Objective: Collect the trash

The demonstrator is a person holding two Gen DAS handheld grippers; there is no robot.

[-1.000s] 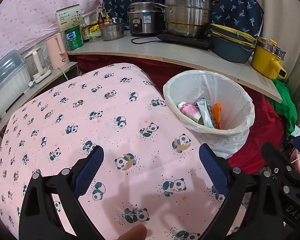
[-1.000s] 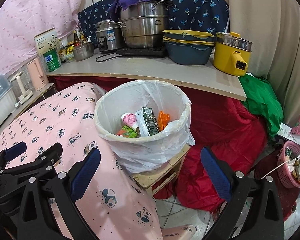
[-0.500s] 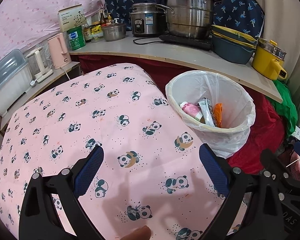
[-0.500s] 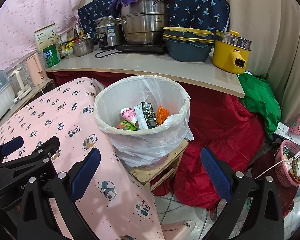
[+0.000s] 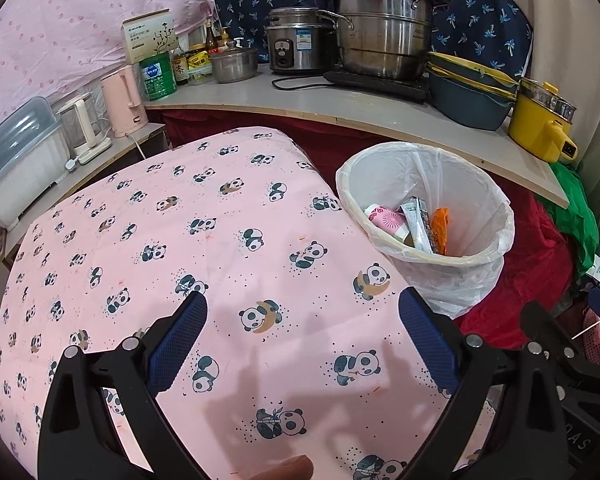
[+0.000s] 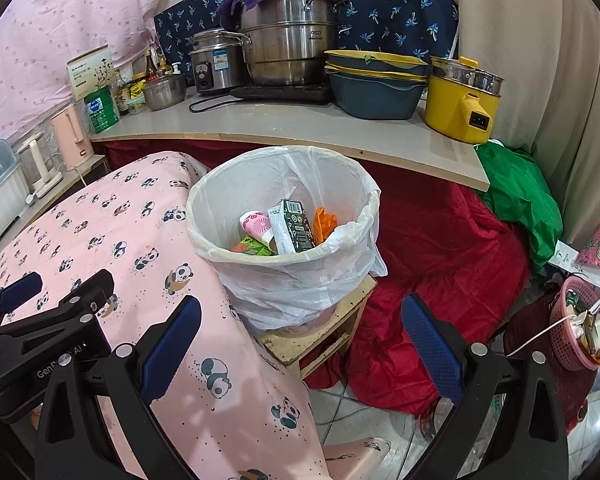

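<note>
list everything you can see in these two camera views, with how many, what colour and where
bin: 1, white liner, on a wooden stool beside the table
trash: several pieces, pink, green, orange, inside the bin
tablecloth: 1, pink with pandas, over the table
steamer pot: 1, steel, on the counter, purple cloth on top
rice cooker: 1, steel, left of the steamer pot
basins: stacked, grey-blue and yellow, on the counter
electric pot: 1, yellow, counter's right end
kettle: 1, pink, low shelf at left
basket: 1, pink, floor at right
left tongs: open, empty, over the tablecloth
right tongs: open, empty, before the bin
</note>
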